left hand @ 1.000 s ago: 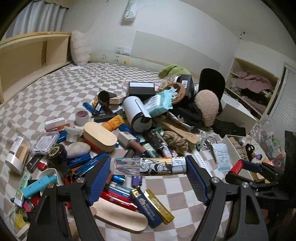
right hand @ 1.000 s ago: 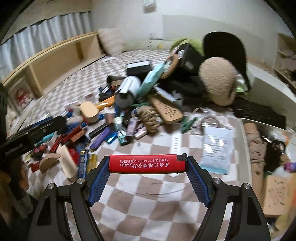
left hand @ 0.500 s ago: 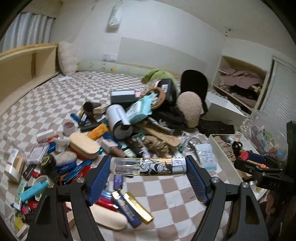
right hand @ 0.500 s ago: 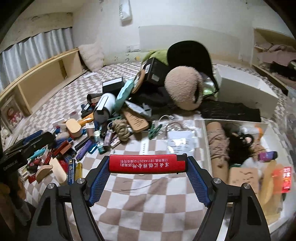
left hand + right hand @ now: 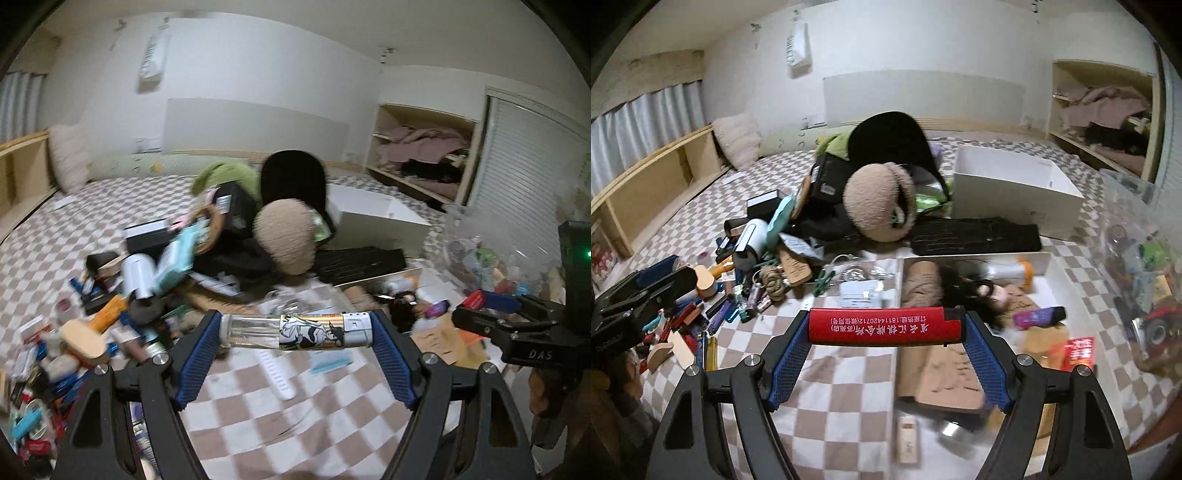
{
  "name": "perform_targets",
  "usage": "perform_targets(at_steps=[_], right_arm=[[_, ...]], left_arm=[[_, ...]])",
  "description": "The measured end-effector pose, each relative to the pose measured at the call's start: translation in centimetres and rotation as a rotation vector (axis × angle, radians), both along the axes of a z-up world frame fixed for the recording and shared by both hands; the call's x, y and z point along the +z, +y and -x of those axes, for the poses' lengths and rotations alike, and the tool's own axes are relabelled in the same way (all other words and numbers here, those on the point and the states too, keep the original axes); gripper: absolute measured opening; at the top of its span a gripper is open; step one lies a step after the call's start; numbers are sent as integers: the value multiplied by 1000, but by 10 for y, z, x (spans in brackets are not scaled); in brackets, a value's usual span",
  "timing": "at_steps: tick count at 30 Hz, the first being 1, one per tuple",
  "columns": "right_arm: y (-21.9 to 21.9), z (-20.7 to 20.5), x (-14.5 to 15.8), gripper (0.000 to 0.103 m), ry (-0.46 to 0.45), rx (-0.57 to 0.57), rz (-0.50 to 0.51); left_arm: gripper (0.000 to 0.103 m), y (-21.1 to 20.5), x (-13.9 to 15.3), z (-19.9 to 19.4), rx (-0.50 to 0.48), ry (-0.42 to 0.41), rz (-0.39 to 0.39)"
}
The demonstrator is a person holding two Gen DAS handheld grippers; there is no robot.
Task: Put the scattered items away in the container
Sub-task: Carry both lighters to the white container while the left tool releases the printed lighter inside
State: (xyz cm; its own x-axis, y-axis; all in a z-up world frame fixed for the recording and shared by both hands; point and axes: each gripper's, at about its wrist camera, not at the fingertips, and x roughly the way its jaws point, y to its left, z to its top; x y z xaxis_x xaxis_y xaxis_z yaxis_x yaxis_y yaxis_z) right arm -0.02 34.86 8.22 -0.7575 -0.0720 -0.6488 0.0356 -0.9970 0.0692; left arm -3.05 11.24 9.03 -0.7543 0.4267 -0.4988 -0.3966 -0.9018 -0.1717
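Observation:
My left gripper [image 5: 295, 330] is shut on a clear lighter with a cartoon print [image 5: 295, 330], held crosswise above the checked bedspread. My right gripper [image 5: 885, 326] is shut on a red lighter with white writing [image 5: 885, 326], held over the left edge of the white open container [image 5: 1049, 266]. The container holds a rope bundle, black hair ties, a purple lighter and cards. The right gripper also shows at the right of the left wrist view [image 5: 484, 301]. The scattered pile of lighters and small items [image 5: 713, 306] lies to the left.
A beige plush ball [image 5: 879, 205], black cap and black bag sit at the middle back. A white box [image 5: 1012, 184] stands behind the container. A clear plastic tub [image 5: 1137, 258] of bits is at the right. Wooden shelves line the left wall.
Both grippers have swung right, away from the pile and toward the white container, each still holding its lighter. The container now fills the right wrist view's lower right.

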Motion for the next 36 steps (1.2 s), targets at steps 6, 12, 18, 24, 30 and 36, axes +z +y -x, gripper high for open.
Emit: perform_targets(at_steps=[6,12,18,24,30,36], right_arm=[[35,-10,9,81,6,-31,-17],[64,-16,8,81,-2,-50,-31],[85,-19,-2,81,-37,-62,-34],[96,-22,-14,81,-70,-62,-33],[100,-24,-25,81,-101,-50,-37],[97,-30,-35,81,-137,-12,-32]], left_arm=[[80,46,8,4,-70,14,12],[80,84,7,11,-101,-1,4],[80,114,0,19,-133,-26,-6],[80,140,-5,25,-172,-43,9],[80,160,-9,35,-211,-60,27],[80,181,-15,50,-247,-95,54]])
